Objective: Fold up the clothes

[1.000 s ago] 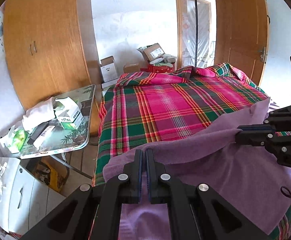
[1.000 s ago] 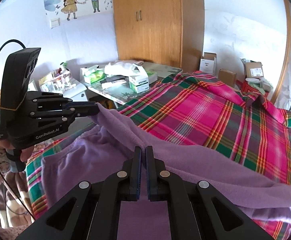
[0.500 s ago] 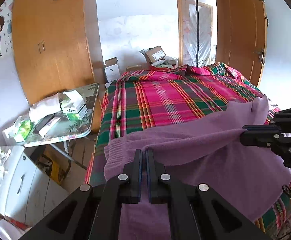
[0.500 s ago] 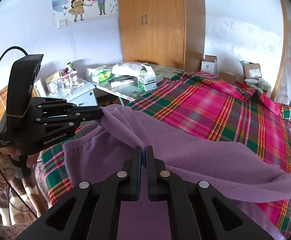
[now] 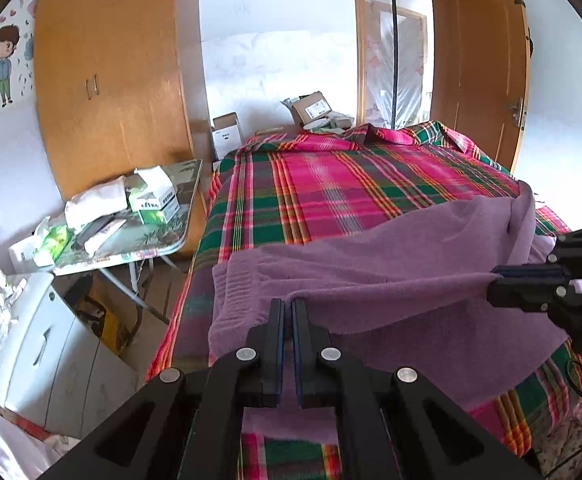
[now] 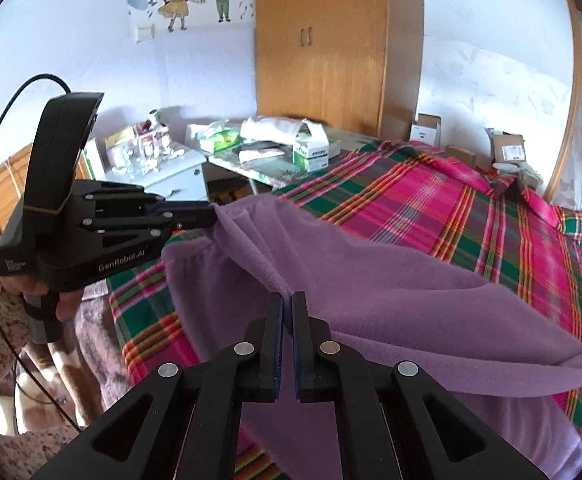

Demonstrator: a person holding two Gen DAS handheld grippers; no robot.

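Both grippers were clamped on the purple garment point(image 5: 391, 264), jaws pressed nearly together with cloth between. The left gripper point(image 5: 287, 304) pinched one edge, the right gripper point(image 6: 287, 298) another, and the garment hung lifted over the near end of the plaid bed point(image 5: 351, 184).

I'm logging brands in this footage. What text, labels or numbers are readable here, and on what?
"GenRobot.AI": on the side of the left gripper, seen from the right wrist.
Small white print on the same gripper's rear corner: too small to read.
Green-and-white boxes on the side table: print blurred.
Cardboard box shipping label beyond the bed: unreadable.
White box by the wardrobe: mark unreadable.
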